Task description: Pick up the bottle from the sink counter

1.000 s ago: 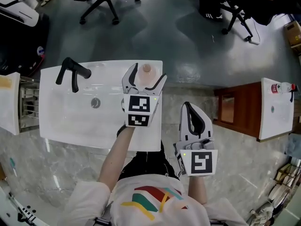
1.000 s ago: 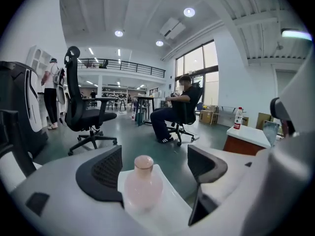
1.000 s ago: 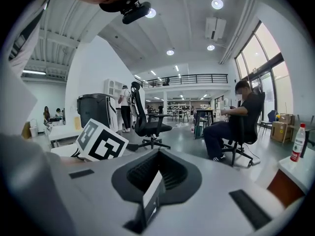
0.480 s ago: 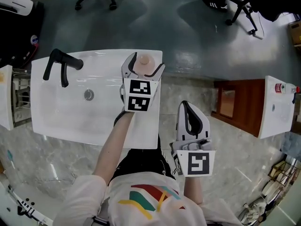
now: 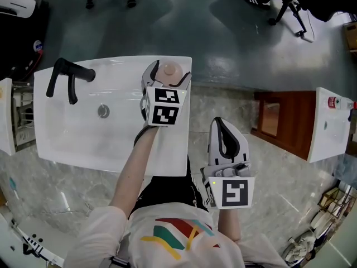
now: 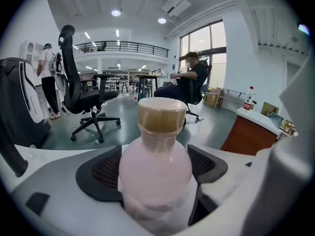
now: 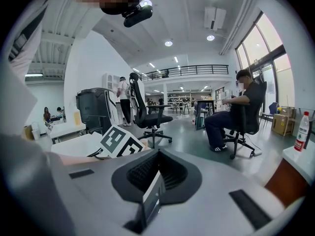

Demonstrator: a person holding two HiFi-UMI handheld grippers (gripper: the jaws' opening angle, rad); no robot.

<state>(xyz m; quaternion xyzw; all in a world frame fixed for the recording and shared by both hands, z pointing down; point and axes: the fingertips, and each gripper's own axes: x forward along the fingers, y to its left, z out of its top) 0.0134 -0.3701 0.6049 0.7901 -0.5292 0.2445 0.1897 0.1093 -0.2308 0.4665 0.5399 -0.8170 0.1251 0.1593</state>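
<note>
Tightened since a second ago, the left gripper (image 5: pixel 169 75) pinches the pink bottle (image 6: pixel 155 166) at the sink counter's (image 5: pixel 167 149) 1 o'clock corner, right gripper (image 5: pixel 222 123) pressed together and empty; that rounded shoulder may slip out on lifting.

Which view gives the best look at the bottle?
The left gripper view: the bottle fills the centre, pink body and tan cap, between the jaws of the left claw. The head view shows only its cap from above; the right gripper view misses it.
</note>
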